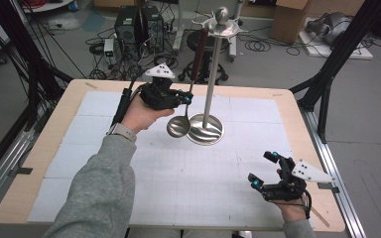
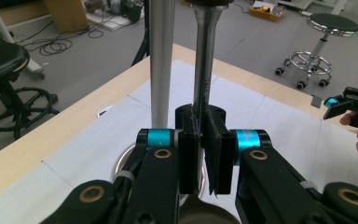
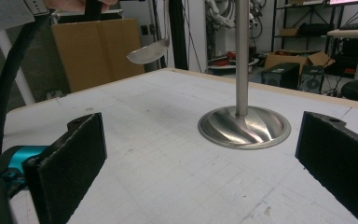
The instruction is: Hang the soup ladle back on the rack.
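Round stools (image 2: 325,23) and cardboard boxes (image 3: 95,46) on the floor beyond the white-matted table (image 1: 74,94).

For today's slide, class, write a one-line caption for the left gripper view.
Left gripper shut on a ladle handle beside the stand's steel pole, above the table.

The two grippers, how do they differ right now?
The left gripper is shut on the ladle and held up beside the stand; the right gripper is open, holding nothing, low near the table's front edge. Both are black with blue fittings, each held in a hand.
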The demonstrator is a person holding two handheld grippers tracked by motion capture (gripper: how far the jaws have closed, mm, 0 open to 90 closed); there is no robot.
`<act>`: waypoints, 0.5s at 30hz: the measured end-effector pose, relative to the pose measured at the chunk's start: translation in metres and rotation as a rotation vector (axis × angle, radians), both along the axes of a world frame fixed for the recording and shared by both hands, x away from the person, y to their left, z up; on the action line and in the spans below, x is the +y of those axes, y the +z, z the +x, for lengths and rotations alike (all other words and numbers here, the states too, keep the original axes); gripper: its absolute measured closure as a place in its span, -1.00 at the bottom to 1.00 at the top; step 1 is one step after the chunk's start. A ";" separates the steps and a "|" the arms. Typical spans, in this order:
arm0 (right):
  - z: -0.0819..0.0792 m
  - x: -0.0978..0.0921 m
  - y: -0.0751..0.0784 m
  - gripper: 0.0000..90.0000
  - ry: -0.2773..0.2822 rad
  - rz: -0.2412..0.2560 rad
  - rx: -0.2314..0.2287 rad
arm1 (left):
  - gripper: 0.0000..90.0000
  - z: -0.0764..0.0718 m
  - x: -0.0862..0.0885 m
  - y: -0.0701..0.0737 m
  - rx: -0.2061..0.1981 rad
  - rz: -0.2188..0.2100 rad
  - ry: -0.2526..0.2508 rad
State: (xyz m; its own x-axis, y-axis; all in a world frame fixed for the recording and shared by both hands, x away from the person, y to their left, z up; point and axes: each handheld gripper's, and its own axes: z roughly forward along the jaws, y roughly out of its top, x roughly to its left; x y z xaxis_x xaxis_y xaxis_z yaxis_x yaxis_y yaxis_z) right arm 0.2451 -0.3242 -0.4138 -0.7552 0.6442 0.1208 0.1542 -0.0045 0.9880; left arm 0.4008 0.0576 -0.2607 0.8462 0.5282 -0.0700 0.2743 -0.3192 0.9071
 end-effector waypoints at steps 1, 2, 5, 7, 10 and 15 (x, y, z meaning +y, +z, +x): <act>0.000 0.000 0.000 -0.99 -0.001 0.003 0.000 | 0.87 0.000 -0.001 0.000 -0.002 0.002 0.002; 0.000 0.000 0.000 -0.99 0.002 0.001 -0.004 | 0.87 0.001 -0.001 0.000 -0.002 0.008 0.008; -0.001 0.001 0.000 -0.99 0.005 0.005 0.005 | 0.85 0.001 -0.002 0.000 -0.004 0.013 0.016; 0.000 0.000 0.000 -0.99 0.002 0.003 -0.004 | 0.74 0.001 -0.001 0.002 -0.025 -0.002 0.022; -0.001 -0.001 0.001 -0.99 0.002 0.010 -0.004 | 0.46 -0.001 0.003 0.003 -0.057 0.011 0.038; -0.001 0.000 0.001 -0.99 0.003 0.003 -0.004 | 0.11 -0.007 0.012 0.003 -0.081 0.022 0.032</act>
